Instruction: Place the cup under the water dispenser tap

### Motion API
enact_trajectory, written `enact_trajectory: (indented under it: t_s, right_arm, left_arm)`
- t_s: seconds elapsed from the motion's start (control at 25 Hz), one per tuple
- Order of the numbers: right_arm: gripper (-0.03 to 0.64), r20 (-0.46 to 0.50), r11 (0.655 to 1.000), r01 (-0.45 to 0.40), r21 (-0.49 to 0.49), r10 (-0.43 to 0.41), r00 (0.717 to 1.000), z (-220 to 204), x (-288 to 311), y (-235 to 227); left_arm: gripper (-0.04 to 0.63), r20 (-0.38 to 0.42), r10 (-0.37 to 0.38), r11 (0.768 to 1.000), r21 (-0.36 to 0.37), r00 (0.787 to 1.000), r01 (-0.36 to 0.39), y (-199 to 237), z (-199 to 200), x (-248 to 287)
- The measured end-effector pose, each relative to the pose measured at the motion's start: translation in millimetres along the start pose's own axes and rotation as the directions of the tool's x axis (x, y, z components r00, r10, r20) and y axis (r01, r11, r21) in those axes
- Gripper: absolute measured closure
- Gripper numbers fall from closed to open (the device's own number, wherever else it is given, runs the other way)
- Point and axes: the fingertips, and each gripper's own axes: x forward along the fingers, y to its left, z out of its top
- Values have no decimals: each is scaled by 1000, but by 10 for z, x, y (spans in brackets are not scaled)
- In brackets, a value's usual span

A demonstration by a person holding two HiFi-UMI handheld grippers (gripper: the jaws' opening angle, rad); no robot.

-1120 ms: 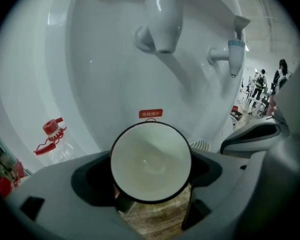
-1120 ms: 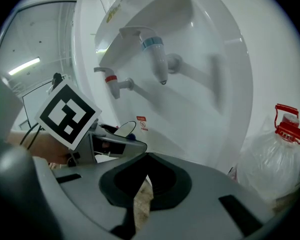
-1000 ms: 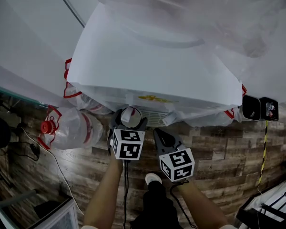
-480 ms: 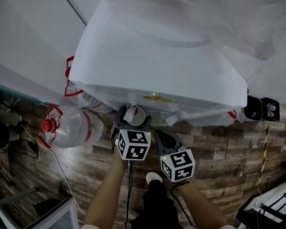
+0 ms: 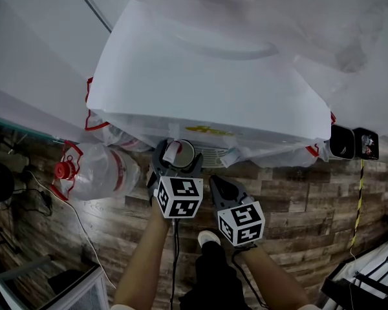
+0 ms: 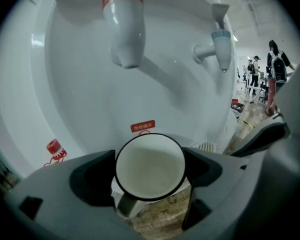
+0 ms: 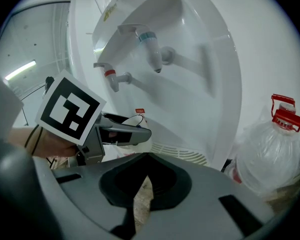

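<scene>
1. Spare water bottle [image 5: 94, 173]: lies on the floor, left of the water dispenser [image 5: 207, 82].
2. Left gripper [image 5: 178, 161]: jaws clamped on the white cup [image 6: 150, 165], which is upright and empty, in front of the recess and low beneath the red-capped tap [image 6: 123, 26].
3. Blue-capped tap [image 6: 221, 46]: to the right, unused.
4. Right gripper [image 7: 140, 184]: jaws nearly together, holding nothing.
5. Progress: the cup is grasped and brought up. Judged remaining: seat it on the drip grille [image 7: 180, 153] and release.

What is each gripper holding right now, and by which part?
The left gripper holds the white cup, jaws clamped on opposite sides of its body, handle free. The right gripper holds nothing; its jaws are together.
</scene>
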Motion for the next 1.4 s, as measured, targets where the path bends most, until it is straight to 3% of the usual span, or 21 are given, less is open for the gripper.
enact_trajectory:
  t_s: [0.36,0.68,1.08,1.4]
  right_arm:
    - [597,5,1000,4,0,-4,1000,91,-170,83]
    - [597,22,1000,-3,-18,3,1000,298,-666,386]
    - [597,99,998,-2,-58,8,995,735,-1833,928]
    - [597,159,995,13,-94,2,987,992,-3110,1569]
  left_arm:
    - [147,5,-9,1000,-20,1000,9,-39,33,-226]
    - [147,1,2,997,-78,1000,-2,-85,63,-866]
    - [149,10,-25,988,-149,1000,26,-431,314,-2164]
    - [172,46,2,976,-217,999,8,-823,365,-3813]
